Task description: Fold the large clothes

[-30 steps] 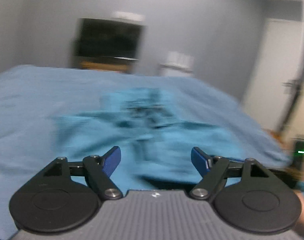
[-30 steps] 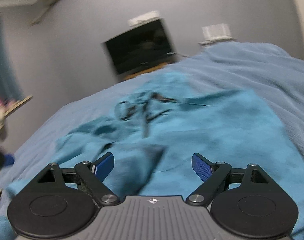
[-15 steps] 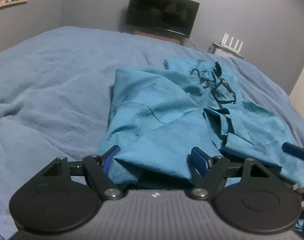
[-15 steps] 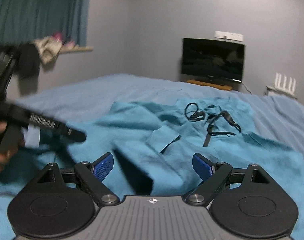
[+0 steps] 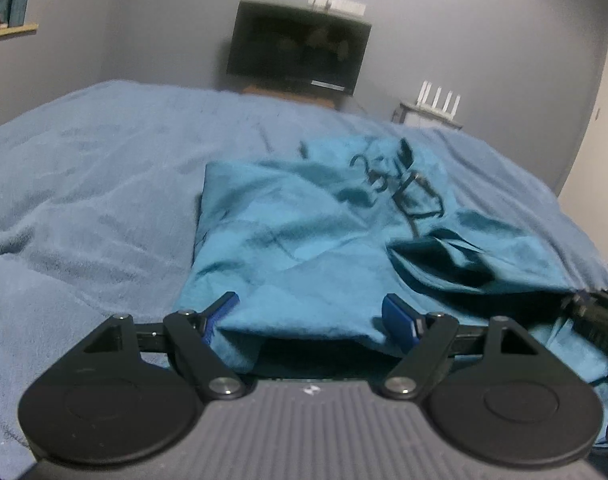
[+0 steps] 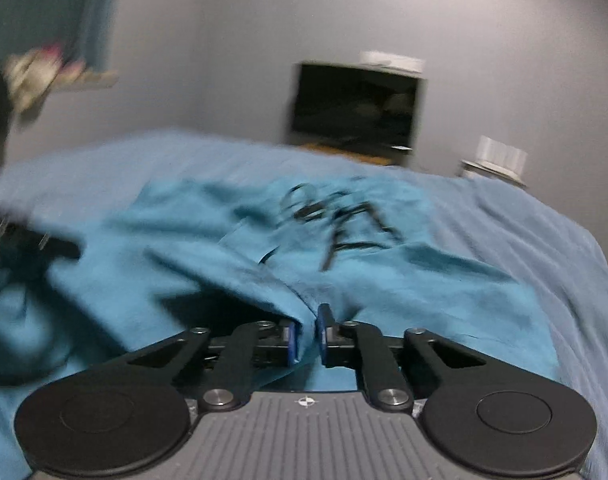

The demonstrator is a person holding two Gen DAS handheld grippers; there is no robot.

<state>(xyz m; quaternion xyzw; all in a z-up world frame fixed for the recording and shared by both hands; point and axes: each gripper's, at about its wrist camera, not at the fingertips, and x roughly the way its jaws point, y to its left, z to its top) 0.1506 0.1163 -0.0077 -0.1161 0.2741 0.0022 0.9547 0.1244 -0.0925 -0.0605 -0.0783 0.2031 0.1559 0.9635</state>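
Observation:
A teal garment (image 5: 304, 248) with black drawstrings (image 5: 404, 188) lies crumpled on a blue bedspread (image 5: 84, 200). My left gripper (image 5: 310, 314) is open, its blue fingertips straddling the garment's near edge. In the right wrist view the garment (image 6: 384, 280) is blurred, and my right gripper (image 6: 306, 334) is shut on a raised fold of the teal fabric near its middle hem. The right gripper's body shows at the right edge of the left wrist view (image 5: 600, 320); the left one shows blurred at the left of the right wrist view (image 6: 32, 248).
A dark television (image 5: 300, 46) stands against the grey wall beyond the bed. A white router (image 5: 440, 100) sits on a small stand to its right. A shelf with clutter (image 6: 44, 68) and a curtain are at the left. A door (image 5: 600, 120) is at the right.
My right gripper has closed on a fold of the teal garment. My left gripper stays open at the near edge and has shifted slightly.

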